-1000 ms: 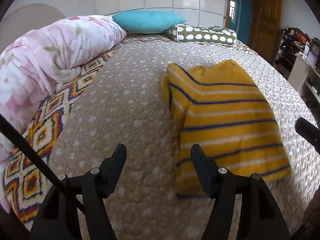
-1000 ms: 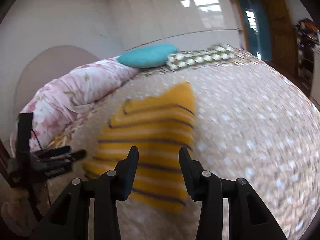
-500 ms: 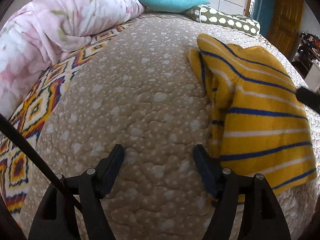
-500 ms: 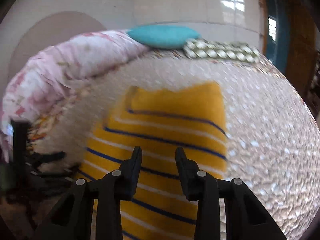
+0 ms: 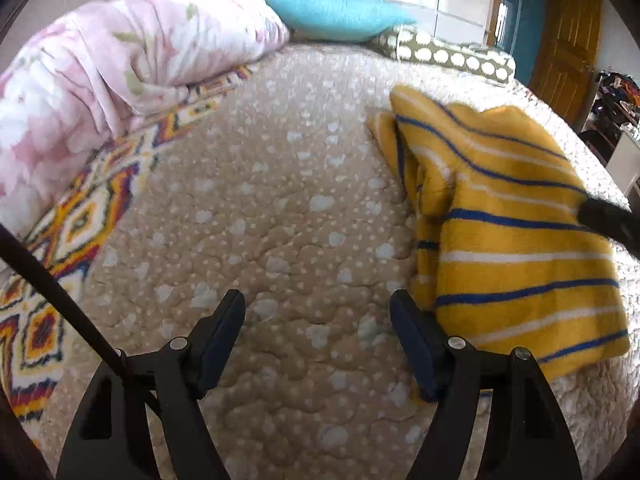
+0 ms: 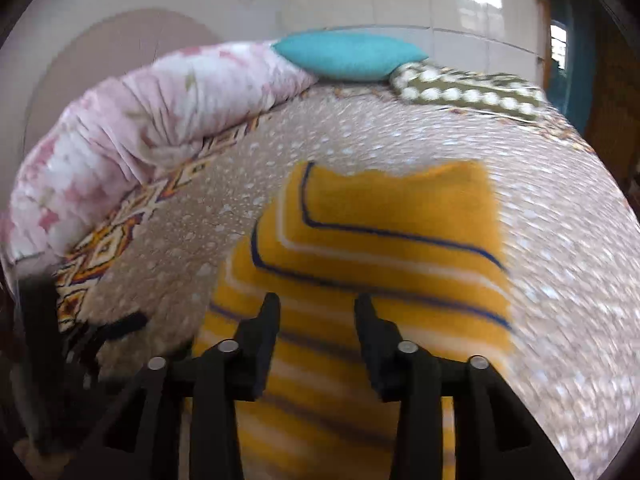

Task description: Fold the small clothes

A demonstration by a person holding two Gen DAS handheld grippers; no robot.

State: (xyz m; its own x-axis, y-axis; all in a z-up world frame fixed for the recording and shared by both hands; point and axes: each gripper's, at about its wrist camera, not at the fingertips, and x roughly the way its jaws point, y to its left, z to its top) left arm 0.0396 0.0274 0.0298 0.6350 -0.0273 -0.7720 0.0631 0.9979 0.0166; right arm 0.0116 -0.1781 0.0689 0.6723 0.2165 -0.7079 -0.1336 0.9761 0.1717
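A yellow sweater [image 5: 508,240] with blue and white stripes lies folded on the beige spotted bedspread [image 5: 280,220]. My left gripper [image 5: 318,298] hovers open over bare bedspread just left of the sweater's near left edge, with nothing between its fingers. In the right wrist view the sweater [image 6: 380,248] fills the middle. My right gripper [image 6: 318,300] hangs above its near part, jaws opening, with no cloth pinched between them. One right fingertip [image 5: 608,220] shows at the right edge of the left wrist view. The left gripper [image 6: 120,328] is a dark blur at the lower left.
A pink floral duvet [image 5: 120,72] is bunched along the left over a diamond-patterned blanket [image 5: 80,220]. A teal pillow [image 5: 336,14] and an olive dotted pillow [image 5: 452,54] lie at the bed's head. A wooden door [image 5: 568,40] and cluttered shelves [image 5: 616,92] stand at the right.
The left gripper sank closer to the bedspread and its jaws widened a little. The right gripper swung over the sweater; its jaws narrowed, then widened again.
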